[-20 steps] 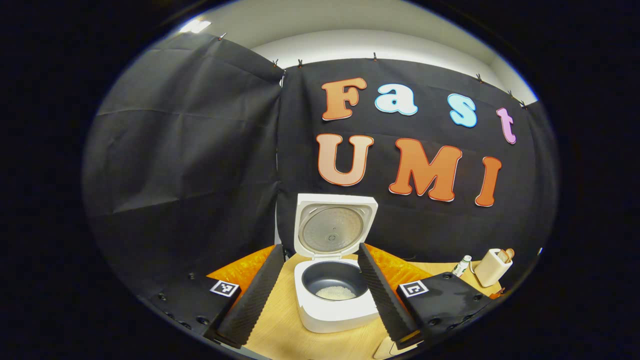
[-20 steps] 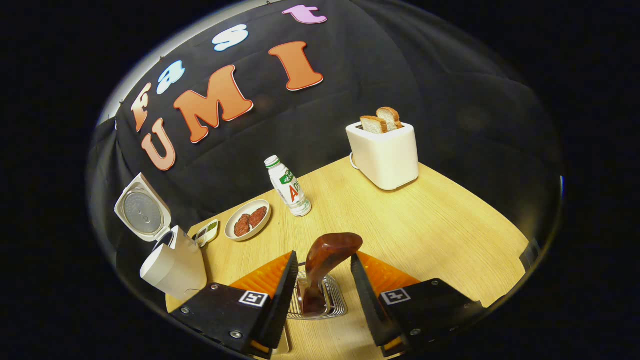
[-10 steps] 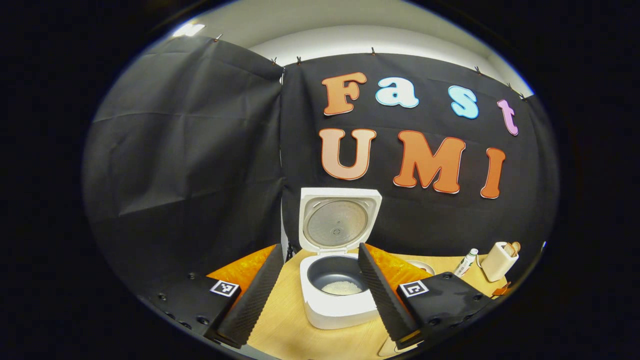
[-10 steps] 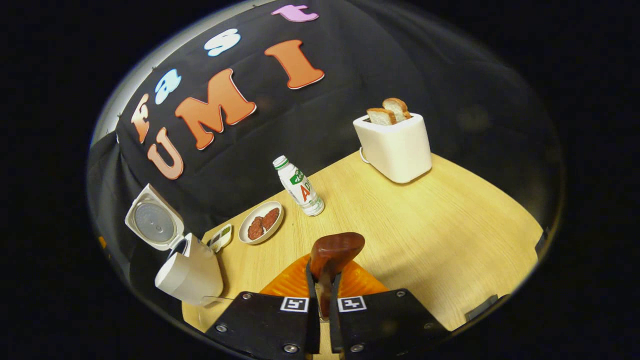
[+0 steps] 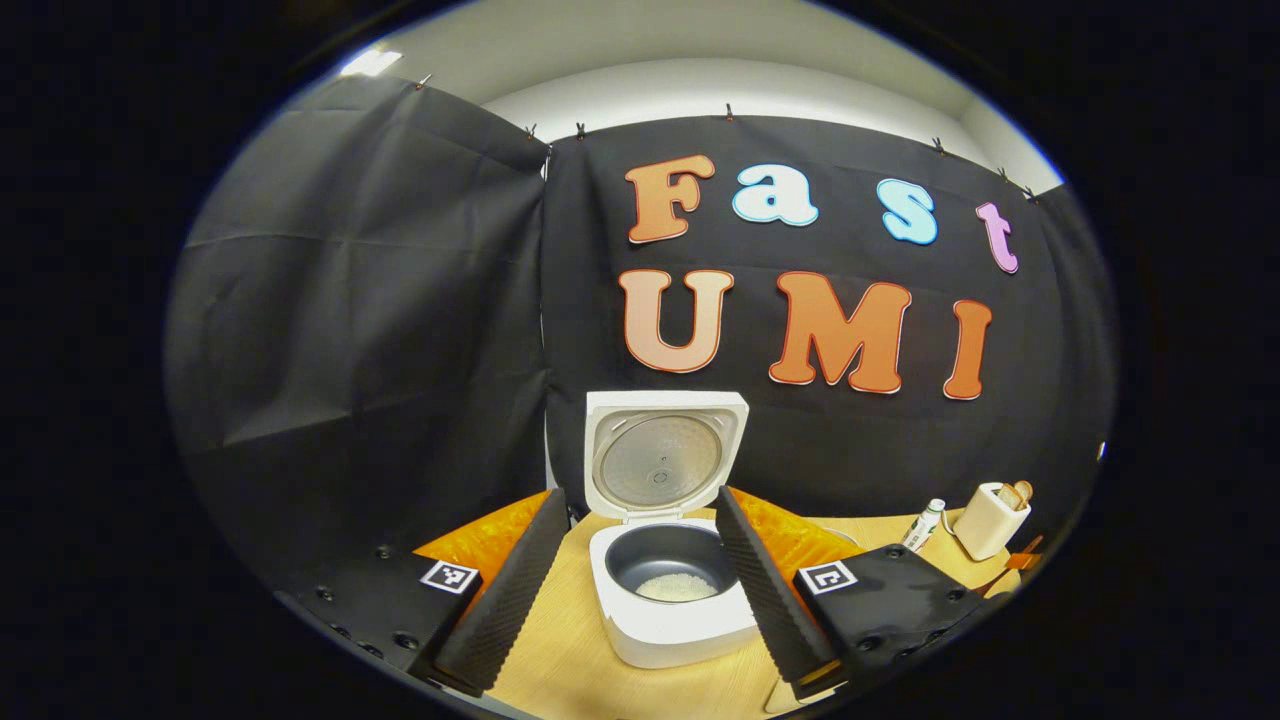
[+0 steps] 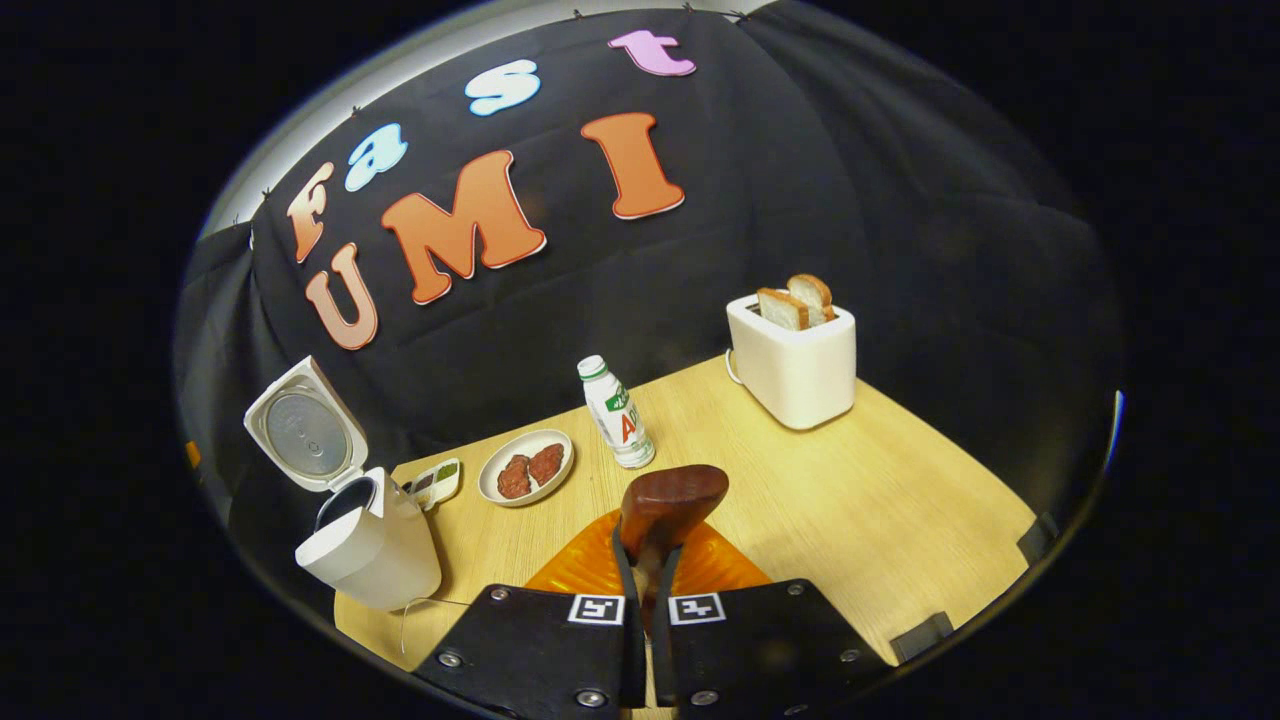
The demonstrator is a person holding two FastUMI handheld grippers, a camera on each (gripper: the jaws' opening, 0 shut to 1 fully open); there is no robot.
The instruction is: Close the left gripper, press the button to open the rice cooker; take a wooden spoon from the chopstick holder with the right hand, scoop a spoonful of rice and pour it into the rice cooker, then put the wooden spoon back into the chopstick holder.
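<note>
The spoon (image 6: pixel 668 500) stands between the fingers of the right claw (image 6: pixel 646 590), its brown bowl end poking up above them and its handle running down out of sight between the pads. It is carved wood, so it is likely light and stiff, not fragile, though its glossy finish may let it slip or pivot in a narrow pinch. A hold on the handle just under the bowl, as here, looks sound for scooping. The right claw is drawn almost fully together, both fingers pressing the handle. The holder is hidden beneath the claw.

The cooker (image 5: pixel 668 590) sits on the table (image 6: pixel 850 490) with its lid (image 5: pixel 662 455) tipped up and back, and a small heap of rice (image 5: pixel 674 587) lies in the dark pot. In the left gripper view the left claw (image 5: pixel 638 575) hangs with its fingers spread wide, the cooker framed between them, holding nothing.

Farther off stand a bottle (image 6: pixel 618 412), a dish (image 6: pixel 526 467) with two brown patties, and a toaster (image 6: pixel 794 358) with two bread slices.
</note>
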